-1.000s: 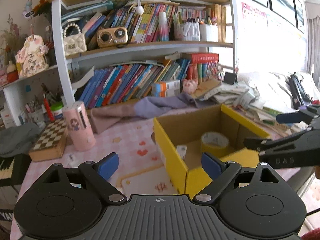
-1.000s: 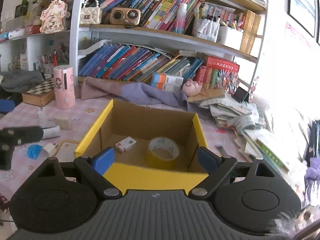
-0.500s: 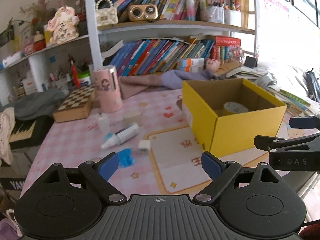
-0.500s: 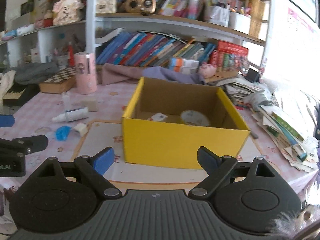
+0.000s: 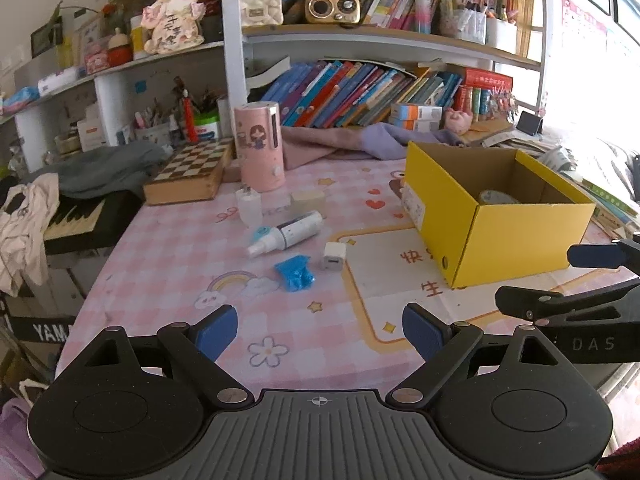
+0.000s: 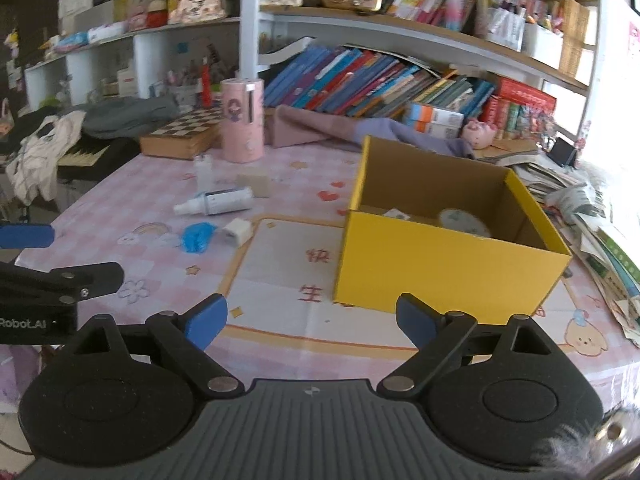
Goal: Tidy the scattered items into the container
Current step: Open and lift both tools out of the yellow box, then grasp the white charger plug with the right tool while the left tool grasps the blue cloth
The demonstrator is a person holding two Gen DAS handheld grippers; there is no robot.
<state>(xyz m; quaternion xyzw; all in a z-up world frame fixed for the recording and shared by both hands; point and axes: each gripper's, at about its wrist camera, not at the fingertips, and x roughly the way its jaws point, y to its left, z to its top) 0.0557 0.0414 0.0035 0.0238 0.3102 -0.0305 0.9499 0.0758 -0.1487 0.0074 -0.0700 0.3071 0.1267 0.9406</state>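
Both grippers' fingers [image 5: 218, 330] [image 6: 414, 318] spread empty; yellow box [image 6: 448, 264] wall half-hides a tape roll [image 6: 464, 222].

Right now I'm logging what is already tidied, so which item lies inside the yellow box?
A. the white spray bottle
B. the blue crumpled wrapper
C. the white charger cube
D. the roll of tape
D: the roll of tape lies inside the yellow box, while the wrapper, charger cube and spray bottle lie on the tablecloth to its left.
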